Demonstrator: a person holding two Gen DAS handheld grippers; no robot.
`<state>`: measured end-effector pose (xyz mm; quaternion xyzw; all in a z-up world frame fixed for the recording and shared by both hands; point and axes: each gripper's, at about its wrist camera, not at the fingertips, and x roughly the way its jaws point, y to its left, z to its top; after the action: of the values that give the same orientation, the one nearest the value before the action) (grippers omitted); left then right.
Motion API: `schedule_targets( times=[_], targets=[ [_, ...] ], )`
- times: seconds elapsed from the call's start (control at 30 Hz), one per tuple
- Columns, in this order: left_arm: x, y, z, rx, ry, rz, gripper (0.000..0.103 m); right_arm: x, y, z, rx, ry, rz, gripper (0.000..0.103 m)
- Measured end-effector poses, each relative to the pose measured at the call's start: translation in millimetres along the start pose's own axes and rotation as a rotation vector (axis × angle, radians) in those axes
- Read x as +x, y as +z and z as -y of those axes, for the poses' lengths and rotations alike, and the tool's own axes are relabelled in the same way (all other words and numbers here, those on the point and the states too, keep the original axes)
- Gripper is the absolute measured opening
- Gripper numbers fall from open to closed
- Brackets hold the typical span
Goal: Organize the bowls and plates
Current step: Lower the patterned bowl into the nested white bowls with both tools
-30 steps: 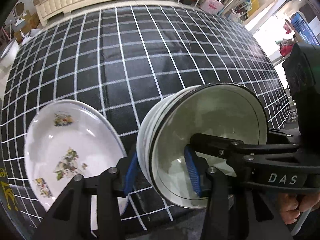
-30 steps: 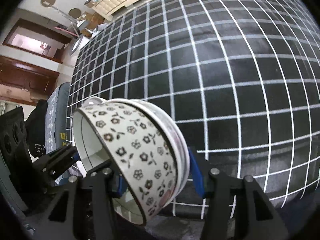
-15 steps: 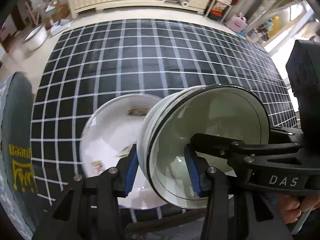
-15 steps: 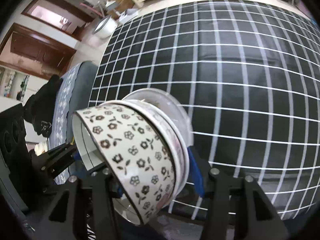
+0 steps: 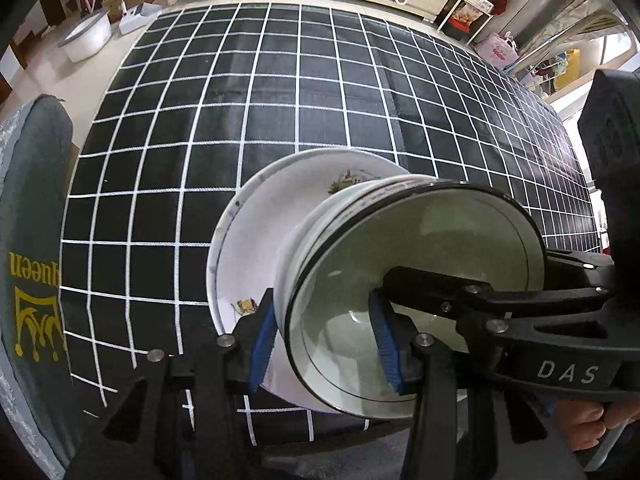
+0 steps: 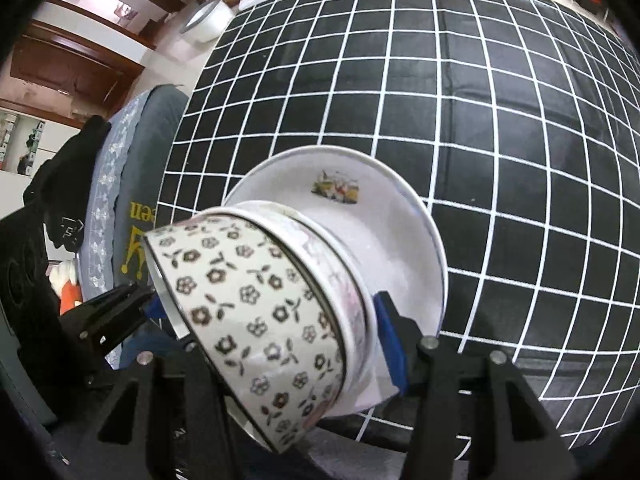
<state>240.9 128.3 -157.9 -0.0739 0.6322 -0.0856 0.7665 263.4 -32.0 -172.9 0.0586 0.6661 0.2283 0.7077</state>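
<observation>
Flowered bowl (image 6: 256,320) squeezed between the jaws, tilted on its side. White plate (image 6: 400,248) just beyond, on checked cloth (image 6: 500,120).

"DAS" in pale letters on black gripper arm (image 5: 560,364); yellow "queen" with crown on grey cushion (image 5: 32,280).

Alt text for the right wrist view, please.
The right gripper clamps a stack of nested bowls, the outer one flower-patterned, tilted on its side above a white plate lying on a black tablecloth with a white grid.
</observation>
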Motion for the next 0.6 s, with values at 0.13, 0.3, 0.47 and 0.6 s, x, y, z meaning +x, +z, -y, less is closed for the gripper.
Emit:
schedule_targets(
  times=[0.13, 0.3, 0.47, 0.6],
  targets=[
    [2, -2, 1, -0.001, -0.006, 0.016, 0.043, 2, 3, 5, 0.012, 0.008, -0.003, 0.057],
    [6, 2, -1, -0.009, -0.021, 0.023, 0.043, 3, 4, 11, 0.041, 0.019, 0.003, 0.057],
    [7, 5, -2, 0.004, -0.026, 0.02, 0.042, 0, 3, 19, 0.066, 0.045, 0.003, 0.057],
    [0, 4, -1, 0.006, -0.01, 0.042, 0.042, -2, 1, 16, 0.069, 0.022, 0.007, 0.057]
  ],
)
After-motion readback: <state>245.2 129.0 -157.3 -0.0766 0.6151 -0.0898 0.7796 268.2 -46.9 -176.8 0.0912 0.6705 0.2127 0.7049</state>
